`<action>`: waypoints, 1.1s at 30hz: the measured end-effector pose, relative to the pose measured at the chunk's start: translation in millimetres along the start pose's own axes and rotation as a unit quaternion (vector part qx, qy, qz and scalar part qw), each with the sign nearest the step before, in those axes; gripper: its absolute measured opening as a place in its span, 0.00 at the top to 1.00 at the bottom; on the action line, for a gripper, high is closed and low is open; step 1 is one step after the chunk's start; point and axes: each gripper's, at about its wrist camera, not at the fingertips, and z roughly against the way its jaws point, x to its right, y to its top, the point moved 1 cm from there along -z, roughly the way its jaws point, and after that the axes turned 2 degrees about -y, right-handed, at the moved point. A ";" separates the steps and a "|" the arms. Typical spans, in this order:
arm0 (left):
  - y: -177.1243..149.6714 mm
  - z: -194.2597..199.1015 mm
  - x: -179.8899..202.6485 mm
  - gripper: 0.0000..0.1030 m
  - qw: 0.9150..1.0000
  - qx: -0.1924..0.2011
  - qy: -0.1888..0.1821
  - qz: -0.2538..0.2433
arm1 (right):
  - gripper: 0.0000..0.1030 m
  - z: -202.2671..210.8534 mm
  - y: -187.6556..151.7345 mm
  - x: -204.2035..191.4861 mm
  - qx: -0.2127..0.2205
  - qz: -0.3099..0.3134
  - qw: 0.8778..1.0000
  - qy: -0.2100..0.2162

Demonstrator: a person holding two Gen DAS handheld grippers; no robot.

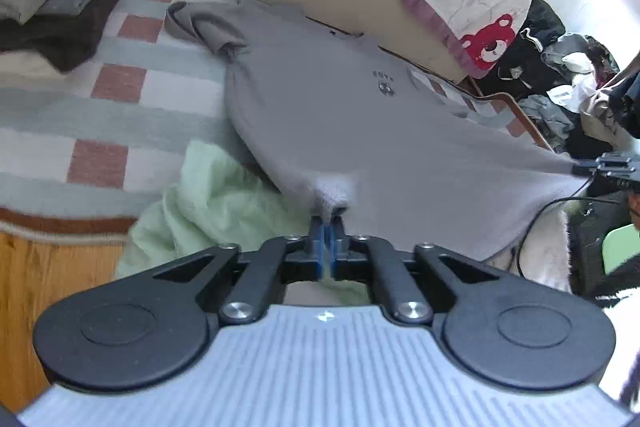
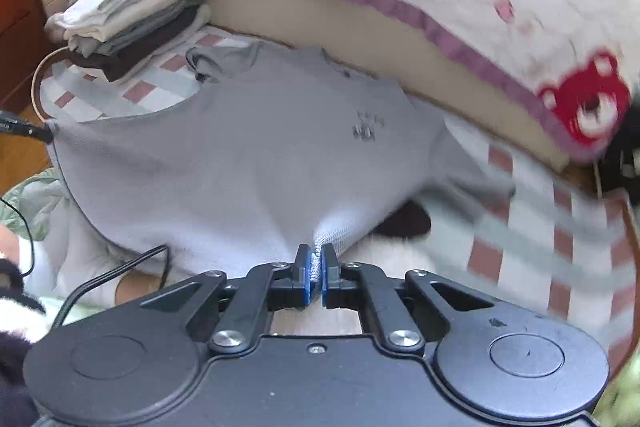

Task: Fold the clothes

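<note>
I've got the grey t-shirt (image 1: 320, 99) pinched at both hem corners: left gripper (image 1: 329, 227) jaws clamped tight on a bunch of hem at lower centre of its view, right gripper (image 2: 316, 259) jaws likewise closed on fabric. Shirt lies front-up across the checked blanket (image 1: 100, 95) mid-frame, hem lifted and stretched taut between my grippers, probably so it flattens before folding. Folded stack (image 2: 132, 15) sits upper left, out of the way
</note>
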 end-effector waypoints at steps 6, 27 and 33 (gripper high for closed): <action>-21.8 -25.8 -14.8 0.99 0.995 -0.081 0.048 0.017 | 0.88 -22.4 -16.5 -7.4 -0.045 0.006 0.999 -0.031; 175.5 -113.8 -33.7 0.69 0.983 0.046 0.165 -0.063 | 0.97 -176.1 290.4 -117.5 0.028 0.066 0.942 0.329; 180.4 -170.8 -80.4 0.79 0.986 0.049 0.153 -0.039 | 0.92 -329.1 274.7 -182.0 0.003 0.075 0.958 0.276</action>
